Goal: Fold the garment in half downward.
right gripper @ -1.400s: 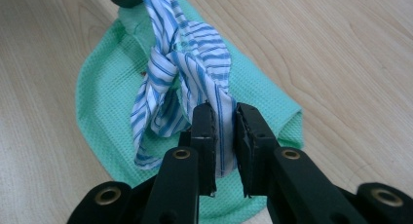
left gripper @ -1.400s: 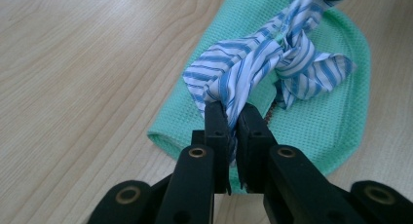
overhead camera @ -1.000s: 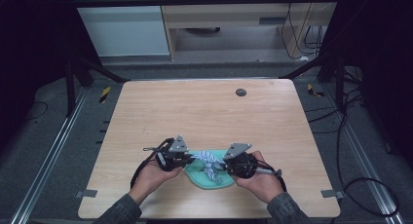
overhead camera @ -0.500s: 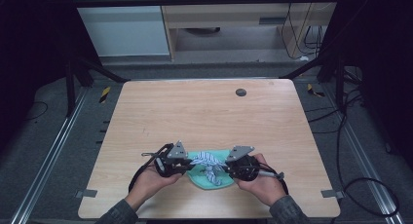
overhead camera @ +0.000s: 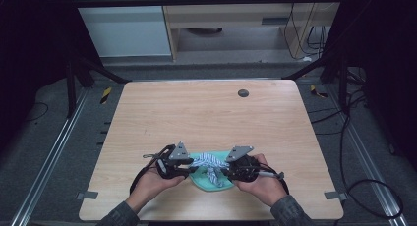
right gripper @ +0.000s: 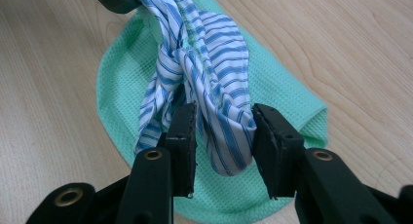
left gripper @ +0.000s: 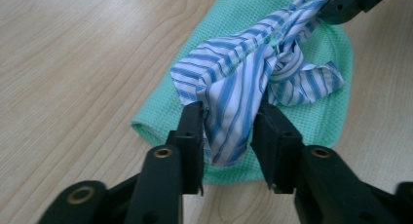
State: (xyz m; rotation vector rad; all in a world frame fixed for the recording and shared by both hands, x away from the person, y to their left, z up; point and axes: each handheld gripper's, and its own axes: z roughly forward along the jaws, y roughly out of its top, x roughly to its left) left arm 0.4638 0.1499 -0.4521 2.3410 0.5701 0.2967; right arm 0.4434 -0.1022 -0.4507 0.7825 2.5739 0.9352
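Lying low centre of the high view, near the counter's [overhead camera: 206, 113] front edge, the striped cloth [overhead camera: 209, 162] rests bunched on the green cloth [overhead camera: 211, 184], strung between my two claws. My hands come in from the bottom edge, left hand [overhead camera: 152, 179] and right hand [overhead camera: 260, 179] angled inward toward each other. Left claw [left gripper: 228, 131] clenched on one end of the striped cloth, fabric pinched between its jaws. Right claw [right gripper: 224, 131] grasping the other end the same way.
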